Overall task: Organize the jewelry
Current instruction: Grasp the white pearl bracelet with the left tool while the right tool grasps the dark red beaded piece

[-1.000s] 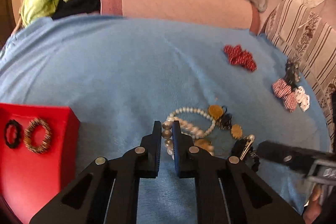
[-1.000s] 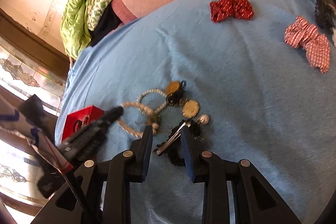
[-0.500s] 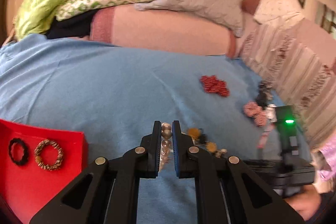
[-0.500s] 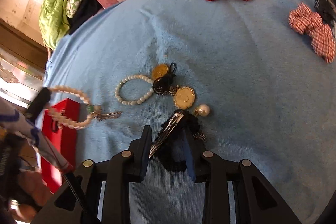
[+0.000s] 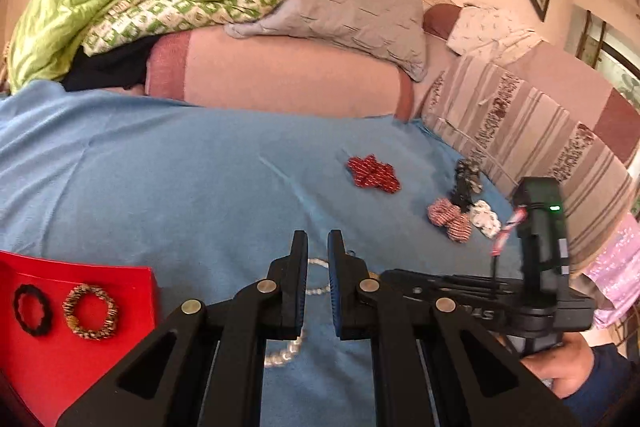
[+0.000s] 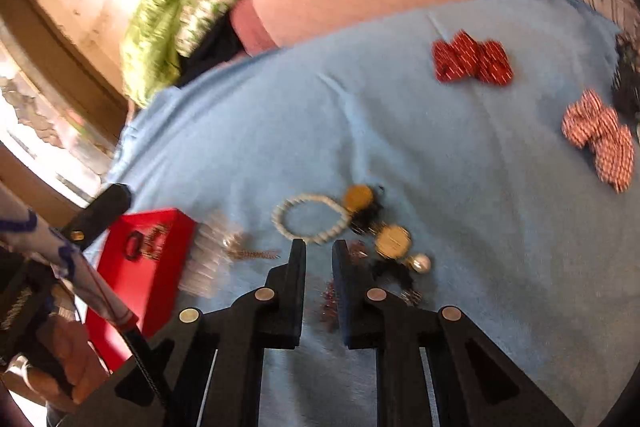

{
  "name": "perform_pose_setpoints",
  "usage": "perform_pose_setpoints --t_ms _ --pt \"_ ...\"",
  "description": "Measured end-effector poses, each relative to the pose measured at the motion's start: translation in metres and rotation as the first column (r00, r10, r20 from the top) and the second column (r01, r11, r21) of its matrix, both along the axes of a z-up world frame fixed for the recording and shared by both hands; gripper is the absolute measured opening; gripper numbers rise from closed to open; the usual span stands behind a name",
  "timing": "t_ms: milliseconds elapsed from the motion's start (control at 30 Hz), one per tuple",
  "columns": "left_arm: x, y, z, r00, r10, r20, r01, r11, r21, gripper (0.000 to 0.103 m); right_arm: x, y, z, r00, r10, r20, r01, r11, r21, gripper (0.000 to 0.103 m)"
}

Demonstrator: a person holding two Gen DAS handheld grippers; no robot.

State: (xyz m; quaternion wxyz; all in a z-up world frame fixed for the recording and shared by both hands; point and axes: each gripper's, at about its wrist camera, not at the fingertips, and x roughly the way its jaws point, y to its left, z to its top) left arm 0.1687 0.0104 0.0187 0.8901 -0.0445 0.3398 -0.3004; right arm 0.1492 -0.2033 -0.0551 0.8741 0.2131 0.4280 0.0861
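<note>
A pearl bracelet (image 6: 310, 219) is lying flat as an open ring on the blue blanket (image 6: 440, 187), well in from its edges. Touching its right side, gold discs with black trim (image 6: 374, 223) and a single pearl bead (image 6: 420, 263) are sitting in a small heap. A second pearl strand (image 5: 286, 351) is hanging blurred beside the red box (image 5: 80, 347), which is holding a black ring (image 5: 33, 310) and a patterned ring (image 5: 91, 311) near the blanket's left edge.
</note>
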Motion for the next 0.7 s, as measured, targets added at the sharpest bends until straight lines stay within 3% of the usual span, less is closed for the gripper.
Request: perform_pose_setpoints --t_ms 133,267,333,433,533,600,700 --pt "0.001 0.0 -0.002 1.0 0.021 0.001 -0.021 0.999 0.03 0.01 -0.003 0.004 0.007 1.0 0.009 0.029 -0.009 1.0 0.005 0.014" --pt "0.005 -0.004 -0.012 0.999 0.028 -0.029 -0.025 0.995 0.093 0.011 0.003 0.003 -0.004 0.999 -0.003 -0.046 0.003 1.0 -0.007 0.015" --pt "0.008 -0.011 -0.027 0.996 0.003 -0.085 0.009 0.989 0.147 0.014 0.007 -0.001 -0.014 0.995 -0.001 -0.1 0.003 1.0 0.019 0.024" --pt "0.006 -0.028 -0.053 0.987 -0.03 -0.157 0.069 0.966 0.249 0.02 0.012 -0.001 -0.025 0.989 -0.011 -0.149 0.01 1.0 -0.011 0.036" --pt "-0.001 -0.039 -0.076 0.982 -0.038 -0.187 0.101 0.934 0.342 0.024 0.014 -0.001 -0.03 0.988 -0.005 -0.156 0.005 1.0 -0.003 0.036" --pt "-0.004 -0.044 -0.088 0.98 -0.027 -0.196 0.102 0.917 0.385 0.036 0.014 -0.005 -0.03 0.989 -0.026 -0.145 0.026 1.0 -0.006 0.036" --pt "-0.009 -0.049 -0.091 0.983 -0.043 -0.176 0.111 0.911 0.398 0.037 0.014 -0.014 -0.028 0.989 -0.058 -0.138 0.062 0.998 0.027 0.036"
